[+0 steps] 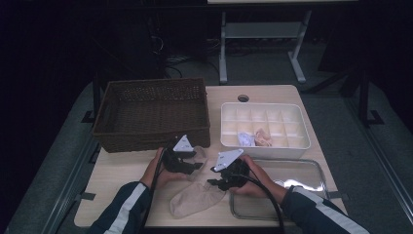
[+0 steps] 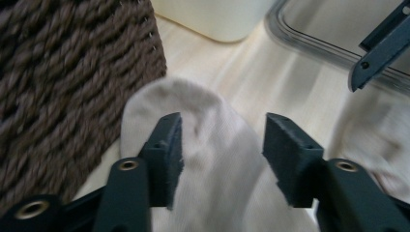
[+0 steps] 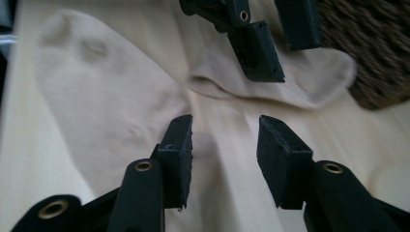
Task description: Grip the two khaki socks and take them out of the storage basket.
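High view: a wooden table holds a brown wicker basket, a white divided tray and a beige sock lying flat near the front edge. Left gripper and right gripper hover over the sock, jaws apart, gripping nothing

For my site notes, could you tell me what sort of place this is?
Probably a lab workstation for sorting laundry: a wooden table in a dark room, with a wicker basket, a divided white organiser and a beige sock.
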Available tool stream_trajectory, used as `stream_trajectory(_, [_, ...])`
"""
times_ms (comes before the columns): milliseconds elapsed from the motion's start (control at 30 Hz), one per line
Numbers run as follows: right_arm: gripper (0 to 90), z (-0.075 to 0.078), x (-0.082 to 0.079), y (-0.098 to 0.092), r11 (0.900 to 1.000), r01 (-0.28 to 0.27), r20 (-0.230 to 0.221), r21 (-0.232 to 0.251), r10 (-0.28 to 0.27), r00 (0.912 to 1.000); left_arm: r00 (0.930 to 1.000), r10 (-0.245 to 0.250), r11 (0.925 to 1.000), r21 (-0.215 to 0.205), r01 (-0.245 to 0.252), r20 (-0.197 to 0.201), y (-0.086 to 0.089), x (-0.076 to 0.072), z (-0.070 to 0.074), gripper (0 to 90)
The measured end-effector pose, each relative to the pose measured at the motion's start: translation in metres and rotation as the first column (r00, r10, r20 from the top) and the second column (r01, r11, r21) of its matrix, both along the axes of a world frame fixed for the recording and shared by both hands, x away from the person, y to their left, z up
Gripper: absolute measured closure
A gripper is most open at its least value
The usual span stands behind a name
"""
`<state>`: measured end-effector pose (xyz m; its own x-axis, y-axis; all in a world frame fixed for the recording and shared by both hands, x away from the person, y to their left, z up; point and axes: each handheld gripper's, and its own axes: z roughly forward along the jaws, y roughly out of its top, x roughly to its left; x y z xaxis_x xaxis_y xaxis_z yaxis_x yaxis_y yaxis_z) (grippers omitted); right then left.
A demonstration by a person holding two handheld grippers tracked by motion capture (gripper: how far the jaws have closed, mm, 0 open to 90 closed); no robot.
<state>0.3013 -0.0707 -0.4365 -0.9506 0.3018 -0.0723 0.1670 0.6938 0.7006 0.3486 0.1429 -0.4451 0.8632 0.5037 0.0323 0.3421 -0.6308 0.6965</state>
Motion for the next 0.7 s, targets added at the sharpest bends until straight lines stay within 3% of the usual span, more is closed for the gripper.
stream_trajectory(67, [56.1, -0.001, 0.005, -0.004, 1.000, -0.013, 0.017, -0.006, 0.013, 0.9998, 0.9999, 0.010, 0.9999, 0.002, -0.010, -0.008, -0.004, 0.003, -0.001, 49.3])
stream_trajectory(133, [55.9, -0.001, 0.011, -0.010, 1.000, 0.028, -0.014, 0.009, -0.028, 0.9995, 0.9997, 0.017, 0.9998, 0.010, -0.017, -0.019, -0.011, 0.006, -0.002, 48.1])
stream_trajectory(167, [55.7, -0.001, 0.014, -0.012, 0.999, 0.032, -0.014, 0.012, -0.032, 0.9994, 0.9992, 0.039, 0.9974, 0.062, -0.038, -0.013, -0.018, 0.010, -0.005, 47.9])
stream_trajectory(233, [55.2, -0.001, 0.015, -0.014, 0.999, 0.044, -0.024, 0.022, -0.044, 0.9988, 0.9986, 0.046, 0.9959, 0.080, -0.044, -0.025, -0.022, 0.013, -0.009, 47.8])
stream_trajectory(300, [54.3, -0.002, 0.015, -0.014, 0.999, 0.043, -0.025, 0.017, -0.042, 0.9988, 0.9987, 0.043, 0.9939, 0.103, -0.040, -0.029, -0.025, 0.013, -0.012, 52.6])
stream_trajectory(433, [53.6, -0.002, 0.015, -0.013, 0.999, 0.031, -0.019, 0.010, -0.031, 0.9993, 0.9992, 0.027, 0.9947, 0.100, -0.024, -0.030, -0.023, 0.013, -0.011, 74.8])
stream_trajectory(500, [53.6, -0.002, 0.015, -0.013, 0.999, 0.032, -0.020, 0.012, -0.031, 0.9993, 0.9993, 0.020, 0.9963, 0.084, -0.017, -0.033, -0.021, 0.013, -0.010, 84.9])
stream_trajectory(600, [53.8, -0.002, 0.016, -0.013, 0.999, 0.050, -0.020, 0.017, -0.050, 0.9985, 0.9999, 0.008, 0.9994, 0.033, -0.007, -0.010, -0.015, 0.010, -0.002, 86.4])
stream_trajectory(633, [54.0, -0.002, 0.017, -0.014, 0.999, 0.049, -0.016, 0.023, -0.049, 0.9987, 0.9999, 0.008, 0.9994, 0.033, -0.007, -0.010, -0.015, 0.010, -0.002, 86.4])
stream_trajectory(700, [55.0, -0.001, 0.017, -0.014, 0.998, 0.053, -0.013, 0.026, -0.053, 0.9985, 0.9995, 0.000, 0.9987, -0.051, 0.001, 0.031, -0.008, 0.005, 0.011, 86.4])
